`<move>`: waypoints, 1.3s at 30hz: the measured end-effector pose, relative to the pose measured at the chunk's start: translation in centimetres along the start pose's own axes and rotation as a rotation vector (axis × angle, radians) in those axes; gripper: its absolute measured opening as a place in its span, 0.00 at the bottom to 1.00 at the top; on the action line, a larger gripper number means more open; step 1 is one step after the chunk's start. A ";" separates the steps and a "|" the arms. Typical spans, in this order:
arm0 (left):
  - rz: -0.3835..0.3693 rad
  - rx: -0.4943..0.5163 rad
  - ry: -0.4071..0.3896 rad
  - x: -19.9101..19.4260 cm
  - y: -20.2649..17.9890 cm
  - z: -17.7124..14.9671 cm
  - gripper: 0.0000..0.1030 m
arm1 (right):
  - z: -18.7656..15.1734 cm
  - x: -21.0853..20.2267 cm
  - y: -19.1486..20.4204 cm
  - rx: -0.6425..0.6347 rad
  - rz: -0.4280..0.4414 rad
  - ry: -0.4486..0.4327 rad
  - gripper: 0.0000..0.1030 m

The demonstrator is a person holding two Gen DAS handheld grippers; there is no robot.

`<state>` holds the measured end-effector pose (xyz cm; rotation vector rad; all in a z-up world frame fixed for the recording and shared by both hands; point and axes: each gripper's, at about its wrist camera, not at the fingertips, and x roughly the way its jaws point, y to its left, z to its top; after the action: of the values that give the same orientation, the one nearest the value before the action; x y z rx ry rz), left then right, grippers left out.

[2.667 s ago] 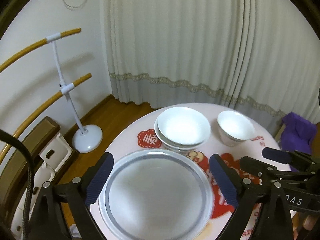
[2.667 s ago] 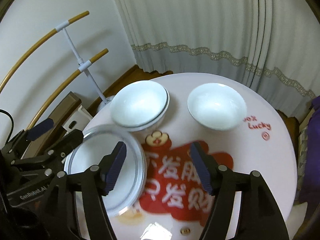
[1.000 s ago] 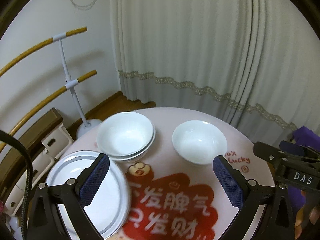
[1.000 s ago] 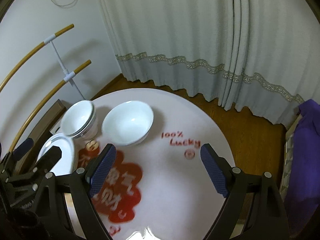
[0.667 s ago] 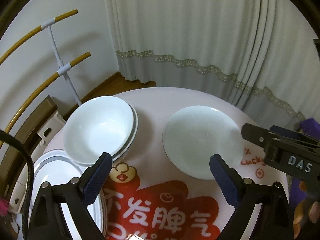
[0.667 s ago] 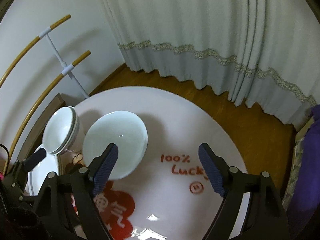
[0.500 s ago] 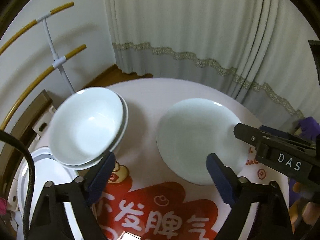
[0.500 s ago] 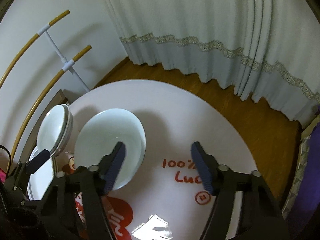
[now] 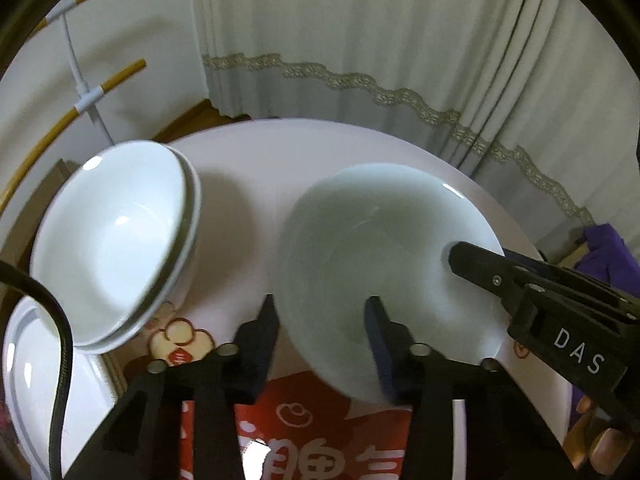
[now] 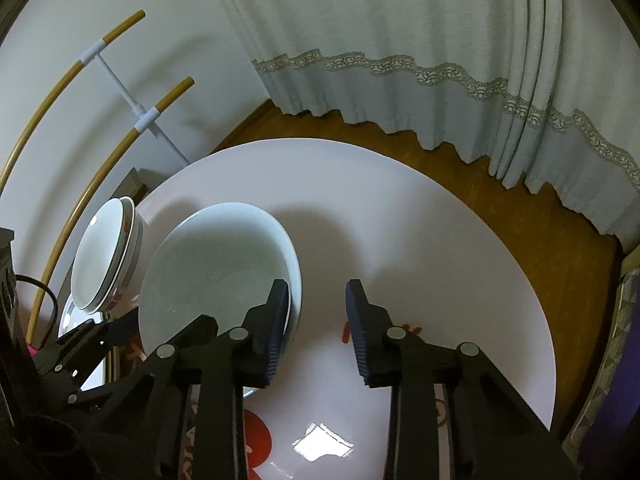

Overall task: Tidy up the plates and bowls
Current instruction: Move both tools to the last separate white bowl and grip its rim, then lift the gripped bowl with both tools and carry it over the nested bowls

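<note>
Two grippers straddle the lone white bowl (image 9: 384,248) on the desk (image 10: 400,216): left gripper (image 9: 322,330) and "DAS"-lettered right gripper (image 10: 316,312), both parted, gripping nothing.

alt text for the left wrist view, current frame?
The left tool straddles the near rim of a single white bowl on a round white table, one finger inside and one outside. The right tool reaches the bowl's right rim; stacked bowls sit left, curtain behind.
</note>
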<state>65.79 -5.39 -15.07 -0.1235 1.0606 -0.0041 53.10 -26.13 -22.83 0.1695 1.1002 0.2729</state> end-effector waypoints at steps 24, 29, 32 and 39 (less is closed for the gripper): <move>-0.108 -0.005 -0.096 -9.0 5.4 -4.7 0.16 | -1.7 -6.5 4.3 -0.010 0.011 -0.069 0.06; -0.114 -0.008 -0.149 -12.8 8.3 -5.9 0.16 | -1.7 -9.4 7.6 -0.043 -0.002 -0.111 0.06; -0.110 -0.013 -0.176 -14.7 10.2 -6.9 0.16 | -1.5 -10.5 9.7 -0.063 -0.001 -0.131 0.06; -0.082 -0.021 -0.205 -17.0 14.6 -8.4 0.16 | -0.6 -10.5 13.8 -0.088 0.015 -0.148 0.07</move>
<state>49.37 9.31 -5.78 -0.1821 0.8507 -0.0531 46.26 -16.08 -10.43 0.1176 0.9388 0.3163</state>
